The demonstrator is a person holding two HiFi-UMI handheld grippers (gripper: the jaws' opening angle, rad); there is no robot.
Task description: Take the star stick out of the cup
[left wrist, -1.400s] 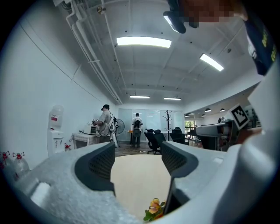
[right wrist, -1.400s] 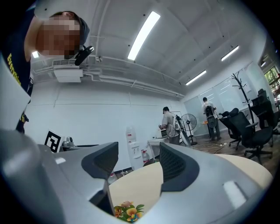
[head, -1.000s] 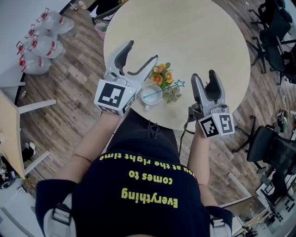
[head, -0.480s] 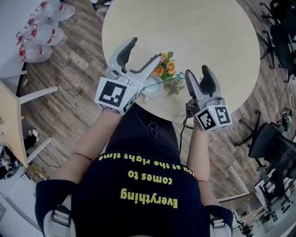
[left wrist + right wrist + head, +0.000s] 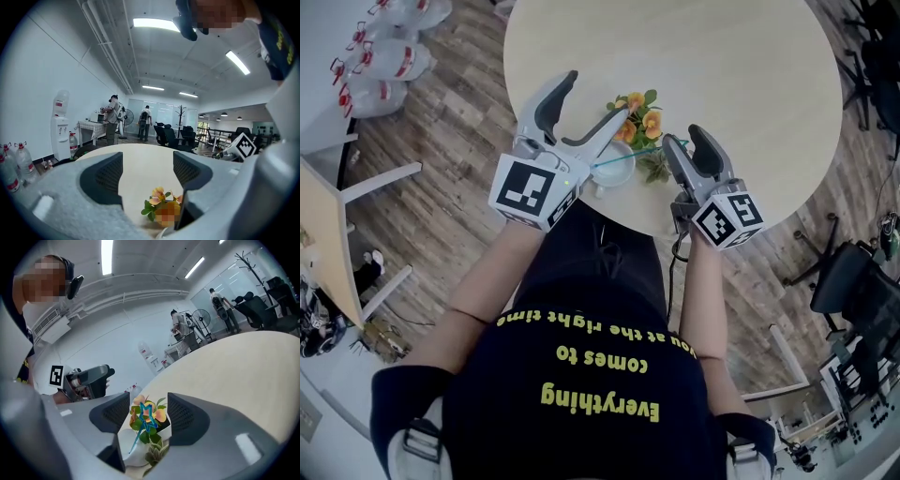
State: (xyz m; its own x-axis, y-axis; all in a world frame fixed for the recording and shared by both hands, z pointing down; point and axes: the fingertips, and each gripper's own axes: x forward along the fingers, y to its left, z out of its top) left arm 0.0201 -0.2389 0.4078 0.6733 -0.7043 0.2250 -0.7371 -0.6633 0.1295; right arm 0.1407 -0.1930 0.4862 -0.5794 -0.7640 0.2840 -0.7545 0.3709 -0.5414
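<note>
A thin teal star stick (image 5: 628,156) leans out of a white cup (image 5: 615,170) near the round table's (image 5: 722,56) front edge. In the right gripper view the star (image 5: 146,411) stands between my two pads, with a small gap on each side, and the stick runs down into the cup (image 5: 139,456). My right gripper (image 5: 686,142) is at the stick's star end and its jaws are closing. My left gripper (image 5: 595,98) is open just left of the cup; in the left gripper view its jaws (image 5: 145,172) hold nothing.
A pot of orange flowers (image 5: 637,112) stands right behind the cup, and a small succulent (image 5: 655,170) sits beside it. Water bottles (image 5: 389,66) lie on the wood floor at the left. Office chairs (image 5: 862,291) stand at the right.
My right gripper has moved left and forward from the table edge to the cup, so the star now sits between its jaws. The left gripper has shifted slightly closer to the cup.
</note>
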